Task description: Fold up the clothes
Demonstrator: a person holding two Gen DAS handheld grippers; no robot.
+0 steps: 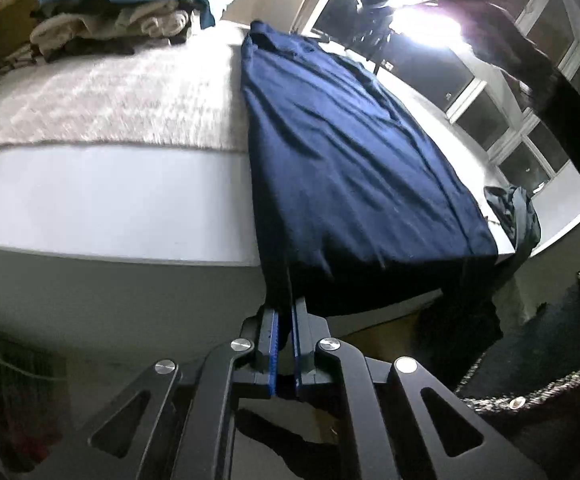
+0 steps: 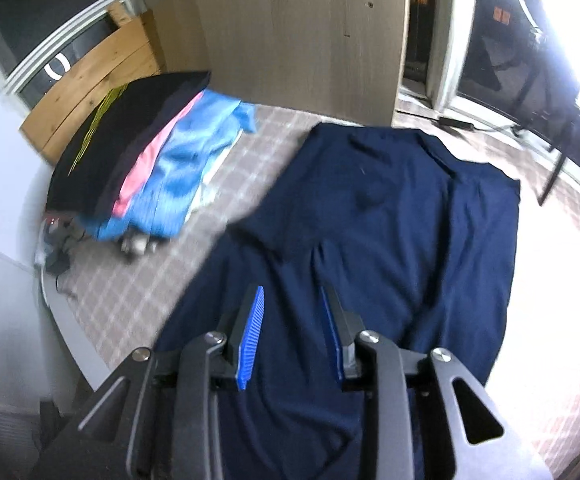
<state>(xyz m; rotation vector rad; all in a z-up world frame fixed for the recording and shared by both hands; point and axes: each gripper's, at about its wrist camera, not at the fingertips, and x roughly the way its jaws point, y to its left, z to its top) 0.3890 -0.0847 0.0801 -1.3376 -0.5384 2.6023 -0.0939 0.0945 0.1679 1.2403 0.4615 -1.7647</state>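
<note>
Clamped between my left jaws (image 1: pixel 286 312), which are nearly closed, is the near hem corner of the navy shirt (image 1: pixel 341 152); from there the garment runs straight ahead across the bed (image 1: pixel 110 96), its long axis pointing away toward the collar end. My right jaws (image 2: pixel 291 320) stand wide apart with nothing in them, hovering just above the same shirt (image 2: pixel 389 220), cloth spreading ahead and to both sides. A stack of folded clothes (image 2: pixel 146 152) sits ahead and left. I judge the right side is nearer the free hem.
</note>
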